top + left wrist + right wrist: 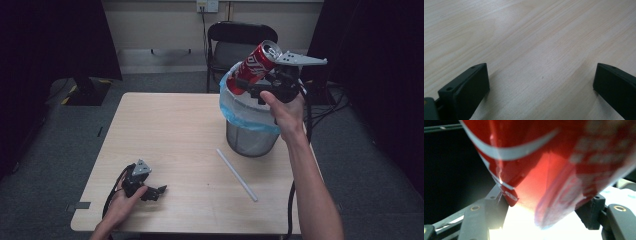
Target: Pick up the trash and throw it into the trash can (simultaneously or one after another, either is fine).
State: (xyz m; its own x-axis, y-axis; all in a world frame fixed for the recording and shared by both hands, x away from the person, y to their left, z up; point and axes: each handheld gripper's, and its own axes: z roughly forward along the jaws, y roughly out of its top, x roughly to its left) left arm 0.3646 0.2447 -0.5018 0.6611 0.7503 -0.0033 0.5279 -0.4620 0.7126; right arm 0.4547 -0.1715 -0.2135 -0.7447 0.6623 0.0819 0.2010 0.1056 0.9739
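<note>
Right gripper (250, 85): jaws clamped on a red aluminium drink can (253, 62), tilted, held above the rim of a metal mesh waste bin lined with a blue plastic bag (245, 116). Left gripper (155, 191): jaws spread wide, nothing between them, resting on the light wooden table (170, 130). White plastic straw (237, 174): lying on the table near the bin.
</note>
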